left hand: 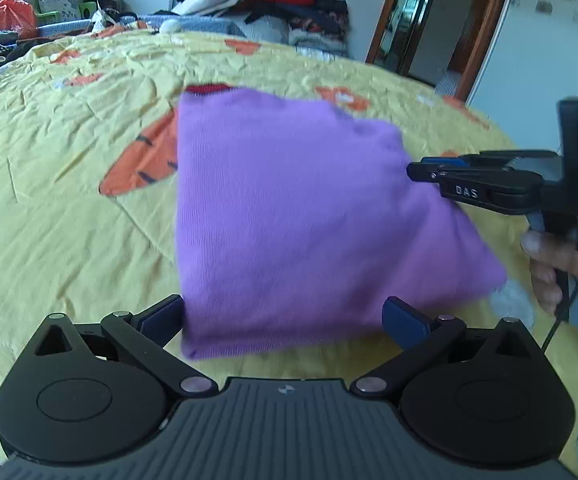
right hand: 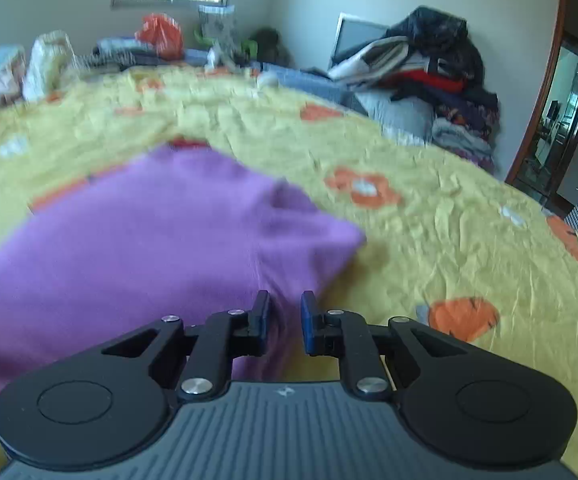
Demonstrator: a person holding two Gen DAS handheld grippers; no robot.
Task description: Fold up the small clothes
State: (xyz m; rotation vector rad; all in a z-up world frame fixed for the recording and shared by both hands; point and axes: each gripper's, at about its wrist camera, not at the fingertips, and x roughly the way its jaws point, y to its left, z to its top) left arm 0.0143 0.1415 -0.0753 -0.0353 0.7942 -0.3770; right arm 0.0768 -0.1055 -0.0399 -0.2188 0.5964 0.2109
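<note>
Lying just ahead of the left hand-held gripper (left hand: 283, 316), the purple garment (left hand: 289, 216) rests on the bed (left hand: 69, 220) as a roughly square, already doubled packet; a strip of red cloth (left hand: 209, 88) peeks out at its far edge. The left hand-held gripper is spread wide, its two fingers standing to either side of the garment's near edge, and I cannot tell whether they touch the fabric — the cloth is blurred there. The right hand-held gripper (right hand: 285, 322) comes in from the right side of the packet. Its fingers are drawn narrow with a small gap between them, and purple fabric shows in and behind that gap; from the left wrist view its tips sit at the garment's right edge, so it looks pinched on that edge, though the blur leaves some doubt.

The relation that matters: the packet's fold line would run away from the left hand-held gripper, front to back, and the right one is the nearer to a free edge. My judgement is that the next fold goes right to left — carrying the right edge across — with the left side serving as the anchor. The task looks well along for this piece.
</note>
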